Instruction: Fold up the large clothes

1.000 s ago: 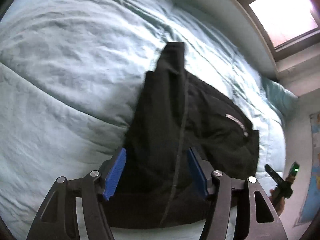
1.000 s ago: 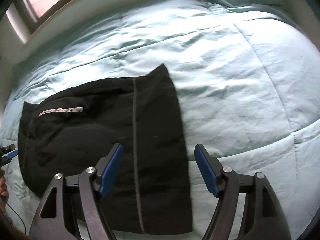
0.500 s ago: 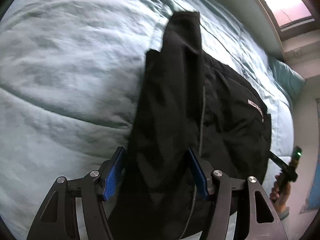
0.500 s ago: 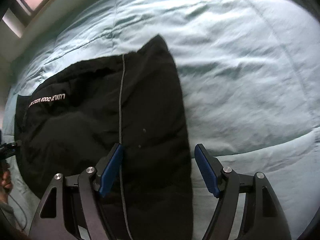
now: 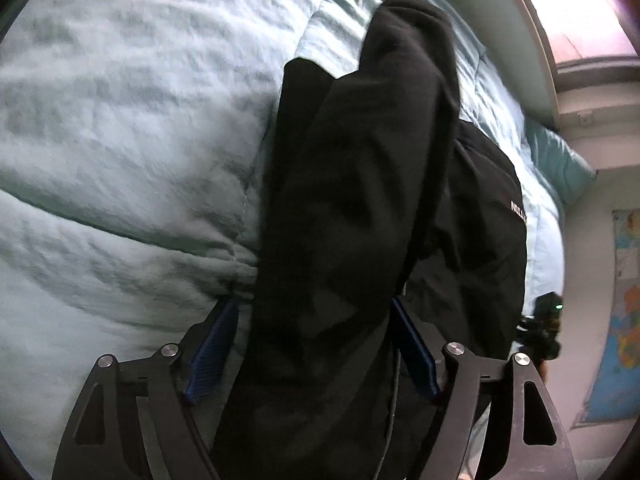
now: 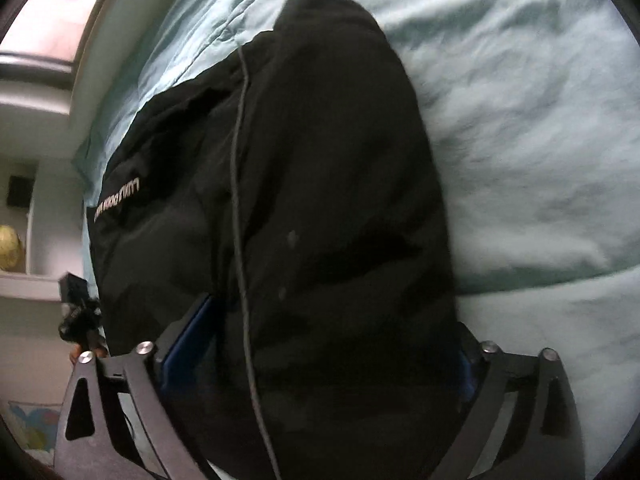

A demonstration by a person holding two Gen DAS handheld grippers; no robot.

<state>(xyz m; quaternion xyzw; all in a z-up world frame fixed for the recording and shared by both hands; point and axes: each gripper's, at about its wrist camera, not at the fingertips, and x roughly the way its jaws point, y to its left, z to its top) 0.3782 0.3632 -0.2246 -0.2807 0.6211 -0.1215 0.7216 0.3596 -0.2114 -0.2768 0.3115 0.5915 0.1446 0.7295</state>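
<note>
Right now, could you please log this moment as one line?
left gripper: open, opening | right gripper: open, opening | black garment: between both, on duvet

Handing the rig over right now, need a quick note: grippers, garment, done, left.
Left gripper: jaws have just been opening; the folded black garment sits between the blue pads, not visibly pinched.
Right gripper: jaws have just been opening wide; the same garment fills the gap, apparently loose.
Garment lies on the pale teal comforter, one long panel folded over the body, white lettering toward the far side.
Done: that fold looks laid down.
Left: probably back both grippers off, then fold again to make it compact.
</note>
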